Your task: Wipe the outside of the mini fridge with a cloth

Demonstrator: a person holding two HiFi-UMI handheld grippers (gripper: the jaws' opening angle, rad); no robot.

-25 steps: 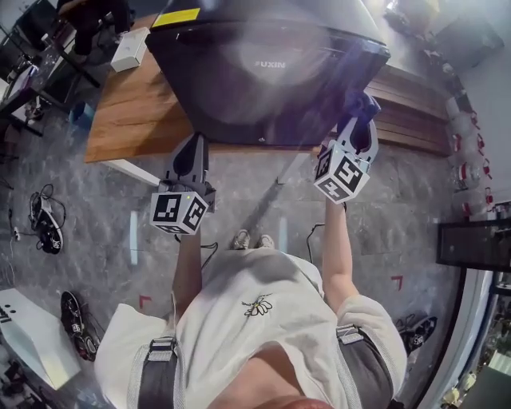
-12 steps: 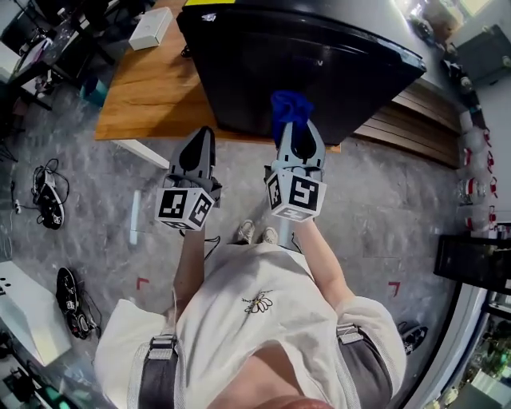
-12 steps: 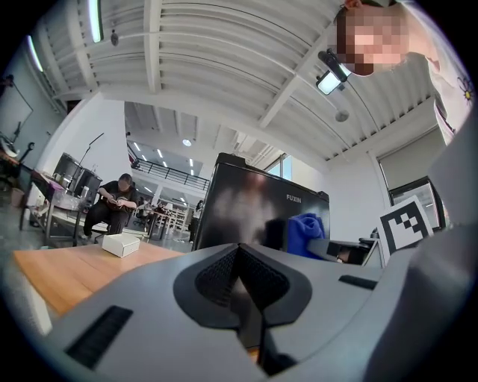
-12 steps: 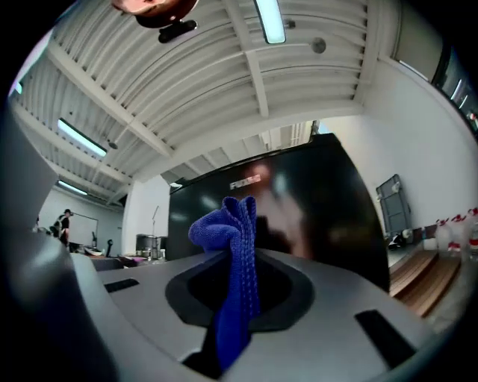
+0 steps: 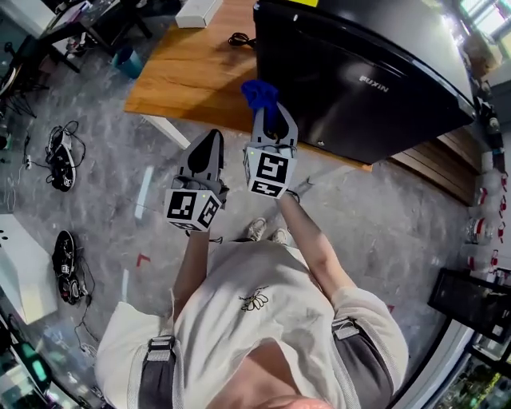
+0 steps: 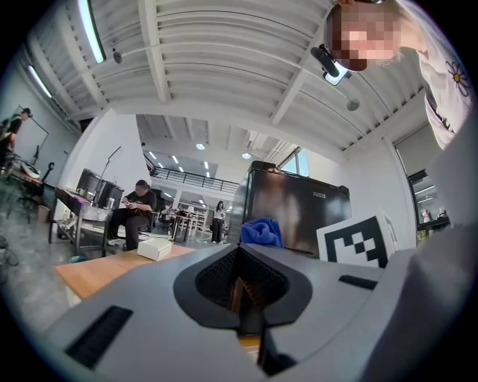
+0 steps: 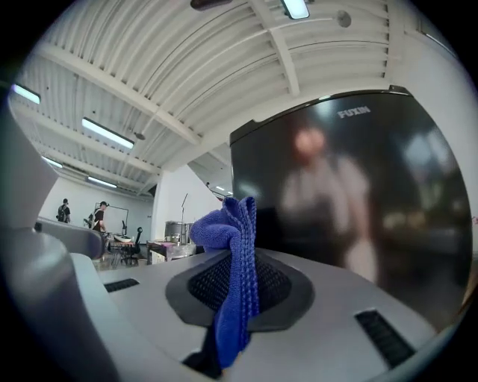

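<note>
The black mini fridge stands on a wooden table in the head view. My right gripper is shut on a blue cloth, which bunches above its tips by the fridge's lower left front corner. Whether cloth and fridge touch is unclear. In the right gripper view the cloth hangs between the closed jaws, and the glossy fridge door fills the right side. My left gripper is shut on nothing, left of the right one and short of the table's edge. The left gripper view shows the cloth before the fridge.
A white box and a black cable lie on the table left of the fridge. Cables and shoes litter the grey floor at left. A slatted wooden bench runs to the right. People sit at desks far behind.
My right gripper has carried the blue cloth leftward, from the fridge's right front corner across its front to the left corner. The left gripper has stayed shut and nearly still.
</note>
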